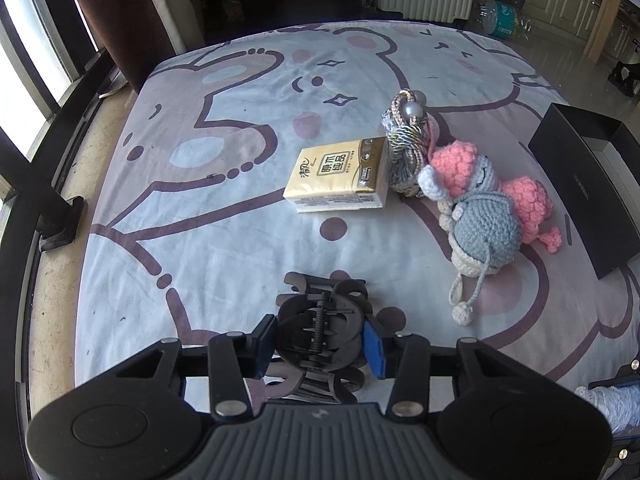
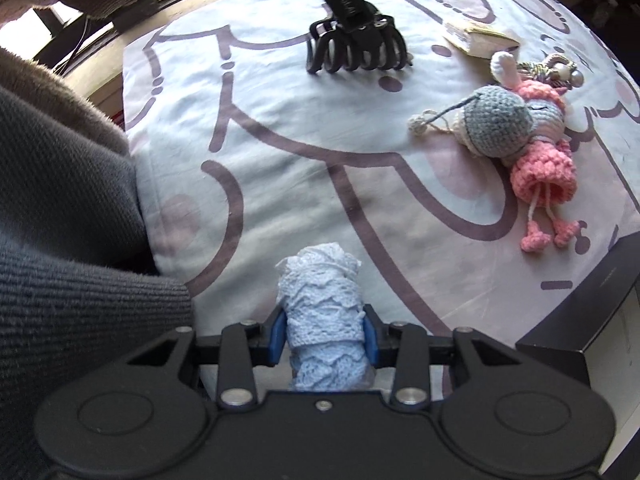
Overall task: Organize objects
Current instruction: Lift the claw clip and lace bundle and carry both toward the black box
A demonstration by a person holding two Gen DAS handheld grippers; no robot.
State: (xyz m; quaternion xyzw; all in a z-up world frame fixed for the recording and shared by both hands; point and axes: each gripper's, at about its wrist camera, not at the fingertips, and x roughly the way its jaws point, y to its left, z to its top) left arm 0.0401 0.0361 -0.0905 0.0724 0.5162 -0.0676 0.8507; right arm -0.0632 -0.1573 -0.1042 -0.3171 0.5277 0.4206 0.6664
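On a table draped in a cartoon-print cloth (image 1: 224,248), the left gripper (image 1: 320,342) pinches a black claw hair clip (image 1: 320,320) between its blue pads (image 1: 374,344), the clip's curved teeth resting on the cloth near the table's front edge. The right gripper (image 2: 323,336) clamps a roll of pale blue lace trim (image 2: 320,312), which stands between its pads at the near edge of the cloth, close to a grey knitted sleeve (image 2: 68,216). Farther back lies a yellow pocket tissue pack (image 1: 340,178), touching a bundle of grey and pink braided cord with pearl beads (image 1: 404,136). Just beside the bundle, a crocheted doll in pink and grey (image 1: 480,204) lies on its side, its strings trailing across the cloth. An open black box (image 1: 588,184) sits at the right edge of the table, near the doll's pink feet.
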